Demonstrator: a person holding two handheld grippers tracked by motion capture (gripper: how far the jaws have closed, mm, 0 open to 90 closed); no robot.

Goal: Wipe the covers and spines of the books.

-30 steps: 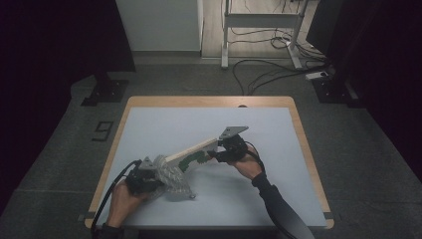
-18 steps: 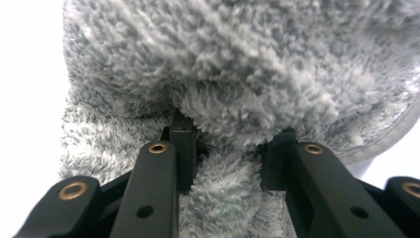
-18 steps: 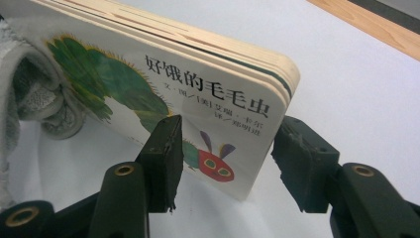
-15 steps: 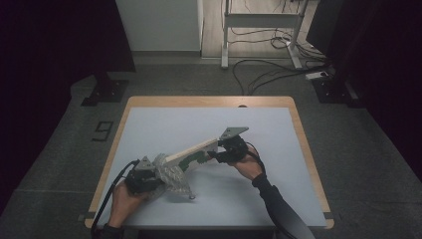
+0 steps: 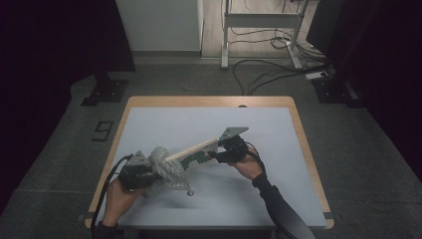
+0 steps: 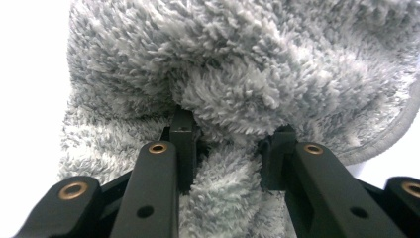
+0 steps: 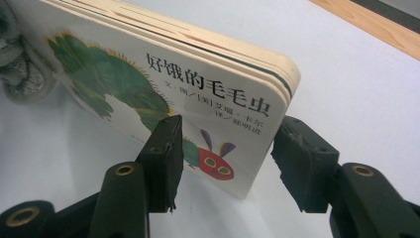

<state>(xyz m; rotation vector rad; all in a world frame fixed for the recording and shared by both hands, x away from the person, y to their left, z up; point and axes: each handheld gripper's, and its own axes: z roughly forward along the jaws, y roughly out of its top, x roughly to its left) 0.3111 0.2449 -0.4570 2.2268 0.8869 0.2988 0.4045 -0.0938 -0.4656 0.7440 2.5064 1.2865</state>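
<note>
White tabletop (image 5: 259, 199) is staying clear while the left gripper (image 5: 149, 173), pinching the grey cloth (image 5: 166, 167), is lifting it against the book (image 5: 194, 149) — right gripper (image 5: 211, 157) clamping that book steady, so wiping continues.

The high view is dim, its sides falling to near black, and only the pale counter (image 5: 209, 124) catches soft overhead light. Both gripper views are bright: the counter behind the fuzzy cloth (image 6: 237, 74) washes out to white, and the nearest black jaws look slightly soft.
</note>
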